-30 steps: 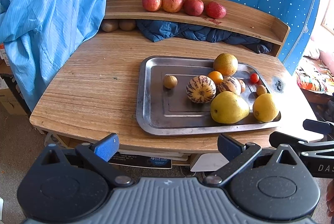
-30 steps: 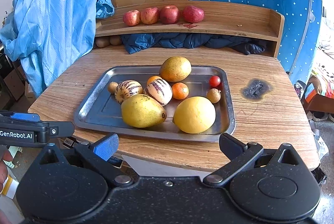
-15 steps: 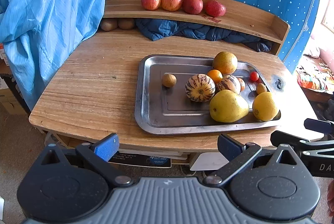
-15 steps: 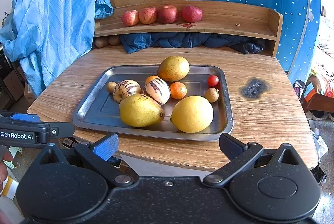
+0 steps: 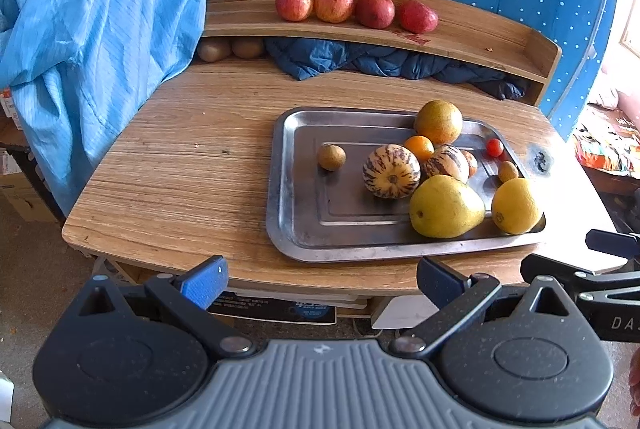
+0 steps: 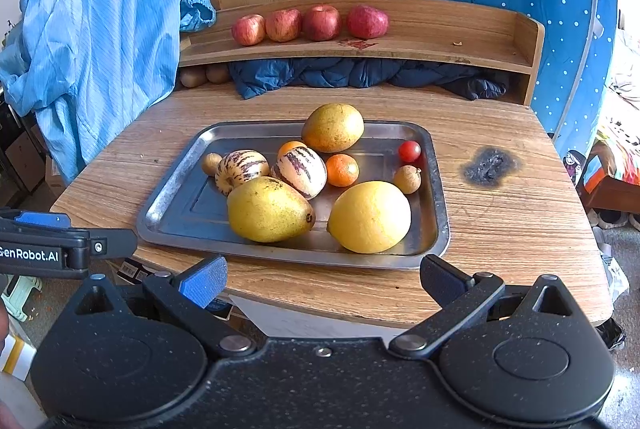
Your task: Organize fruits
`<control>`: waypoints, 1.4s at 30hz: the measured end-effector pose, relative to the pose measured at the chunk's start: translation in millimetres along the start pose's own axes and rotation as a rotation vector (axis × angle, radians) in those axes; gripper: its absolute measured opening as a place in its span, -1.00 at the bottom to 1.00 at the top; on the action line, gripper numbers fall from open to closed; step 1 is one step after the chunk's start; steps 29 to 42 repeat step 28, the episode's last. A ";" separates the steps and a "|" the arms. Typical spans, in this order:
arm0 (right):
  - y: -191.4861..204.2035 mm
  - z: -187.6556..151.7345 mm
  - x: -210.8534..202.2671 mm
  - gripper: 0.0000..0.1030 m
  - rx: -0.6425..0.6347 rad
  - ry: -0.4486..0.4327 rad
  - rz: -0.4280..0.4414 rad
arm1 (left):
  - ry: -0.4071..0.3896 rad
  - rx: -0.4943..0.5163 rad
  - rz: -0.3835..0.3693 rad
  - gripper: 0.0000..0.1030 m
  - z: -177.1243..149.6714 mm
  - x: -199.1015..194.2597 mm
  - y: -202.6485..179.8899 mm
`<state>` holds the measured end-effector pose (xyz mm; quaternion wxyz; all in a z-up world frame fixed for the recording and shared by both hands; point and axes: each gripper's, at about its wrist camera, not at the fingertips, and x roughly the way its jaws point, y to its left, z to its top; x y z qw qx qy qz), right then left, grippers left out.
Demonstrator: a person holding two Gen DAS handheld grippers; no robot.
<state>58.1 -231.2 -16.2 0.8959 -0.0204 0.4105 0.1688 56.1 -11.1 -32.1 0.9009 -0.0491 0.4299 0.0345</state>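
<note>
A metal tray point(image 6: 172, 189) point(image 5: 296, 229) on the wooden table holds a yellow pear point(image 6: 268, 210) point(image 5: 444, 207), a lemon point(image 6: 370, 217) point(image 5: 516, 206), two striped melons point(image 6: 242, 169) point(image 6: 299, 171), a large orange-green fruit point(image 6: 333, 127), small oranges point(image 6: 342, 170), a cherry tomato point(image 6: 409, 151) and small brown fruits point(image 6: 407, 180) point(image 5: 331, 157). Several red apples point(image 6: 308, 23) point(image 5: 352, 9) line the shelf. My left gripper point(image 5: 322, 279) and right gripper point(image 6: 323, 281) hover open before the table's front edge, nothing between their fingers.
A blue garment point(image 6: 96, 41) hangs at the left, over the table's corner. Dark blue cloth point(image 6: 360, 75) and two brown fruits point(image 6: 204, 75) lie under the shelf. A burn mark point(image 6: 490, 165) is right of the tray. Bare wood point(image 5: 180, 165) lies left of the tray.
Both grippers have drifted slightly, so the table and tray sit a little differently in view. No fruit has moved. Both grippers stay open.
</note>
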 end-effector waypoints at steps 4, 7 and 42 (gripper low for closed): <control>0.9 0.5 1.3 0.98 -0.001 0.002 0.000 | 0.000 -0.005 -0.011 0.99 0.6 -0.1 2.5; 1.5 0.6 1.9 0.98 -0.001 0.002 0.000 | -0.004 -0.001 -0.011 0.99 1.1 -0.5 2.5; 6.6 1.9 6.6 0.98 -0.006 0.008 0.003 | -0.017 0.001 -0.004 0.99 2.5 -0.7 6.4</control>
